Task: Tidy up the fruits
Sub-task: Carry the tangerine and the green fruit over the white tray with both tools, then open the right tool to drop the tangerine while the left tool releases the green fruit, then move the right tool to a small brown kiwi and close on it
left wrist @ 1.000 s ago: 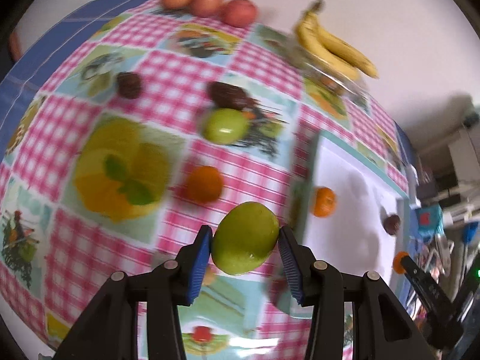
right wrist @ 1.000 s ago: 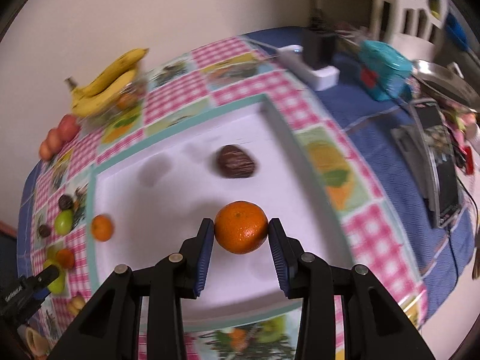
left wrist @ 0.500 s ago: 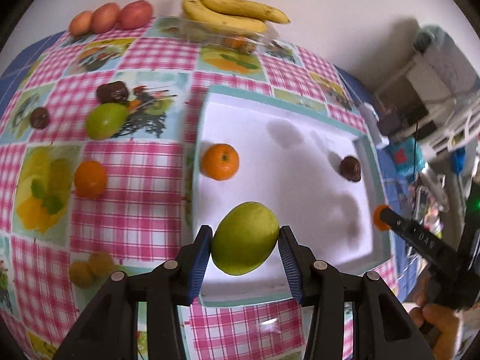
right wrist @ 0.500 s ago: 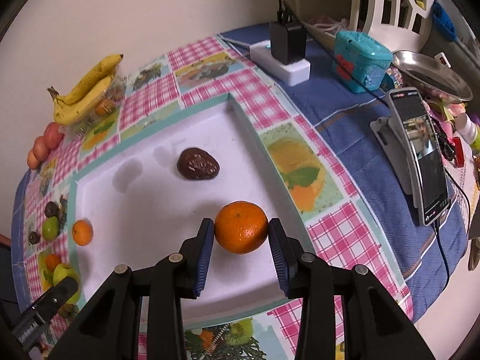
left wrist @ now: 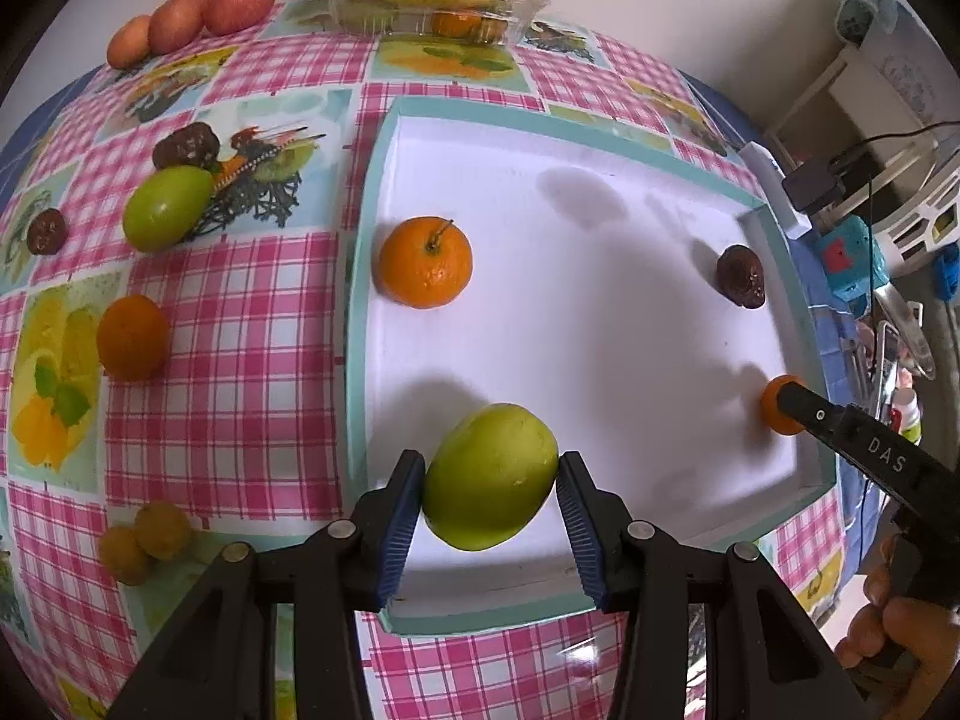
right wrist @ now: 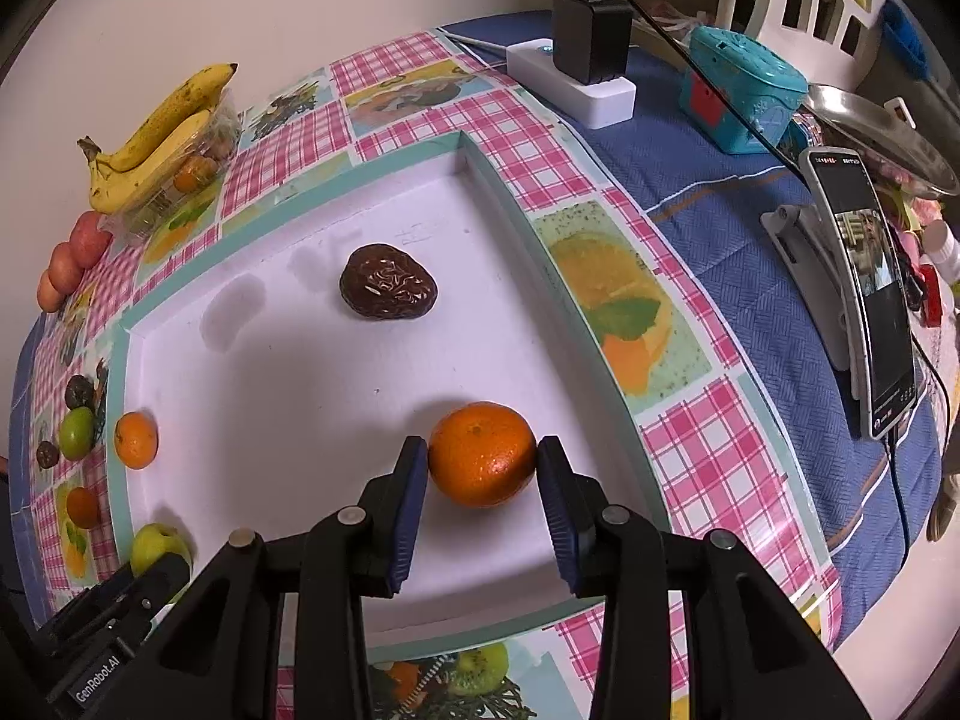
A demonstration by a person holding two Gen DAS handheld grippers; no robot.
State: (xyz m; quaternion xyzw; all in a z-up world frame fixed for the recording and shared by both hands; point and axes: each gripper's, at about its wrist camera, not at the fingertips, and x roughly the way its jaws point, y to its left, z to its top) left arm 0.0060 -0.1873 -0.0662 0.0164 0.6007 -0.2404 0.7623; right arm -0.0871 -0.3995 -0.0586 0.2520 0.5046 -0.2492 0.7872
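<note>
Left gripper fingers clamped on one green fruit, right gripper clamped on one orange, white tray

We're in a home: a fruit-print checked oilcloth covers the bench, a propped phone right of it, a charger-loaded power strip behind, bananas by the wall.
</note>
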